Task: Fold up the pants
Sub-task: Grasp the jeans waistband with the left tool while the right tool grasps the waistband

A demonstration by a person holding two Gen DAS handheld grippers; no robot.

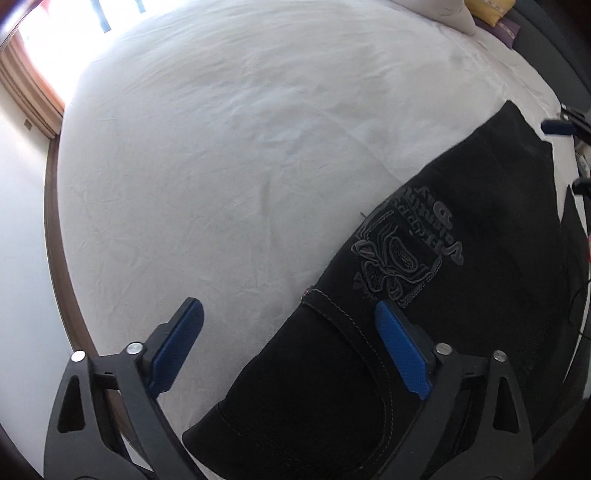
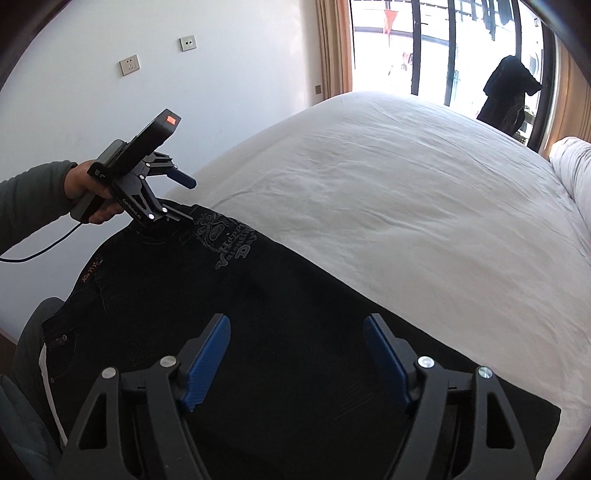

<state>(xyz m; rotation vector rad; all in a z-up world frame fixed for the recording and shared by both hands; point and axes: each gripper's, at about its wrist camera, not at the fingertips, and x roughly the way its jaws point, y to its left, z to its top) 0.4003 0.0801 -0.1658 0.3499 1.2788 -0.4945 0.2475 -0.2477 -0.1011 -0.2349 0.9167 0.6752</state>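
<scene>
Black jeans [image 1: 480, 240] with a grey embroidered design lie flat on the white bed sheet [image 1: 240, 147]. My left gripper [image 1: 288, 308] is open and straddles the long edge of the jeans by a stitched pocket, with one finger over the sheet and the other over the cloth. From the right wrist view, the left gripper [image 2: 189, 199] sits at the far end of the jeans [image 2: 258, 295], held by a hand [image 2: 79, 184]. My right gripper [image 2: 297, 321] is open above the near part of the jeans, with nothing pinched. It also shows as the right gripper [image 1: 569, 155] at the frame's edge.
The white sheet [image 2: 406, 184] spreads wide beyond the jeans. A pillow [image 2: 576, 166] lies at the right, and yellow and purple items [image 1: 495, 14] at the bed's far end. A white wall [image 2: 221, 92], a curtained window [image 2: 424, 48] and a hanging dark garment [image 2: 509, 96] stand beyond.
</scene>
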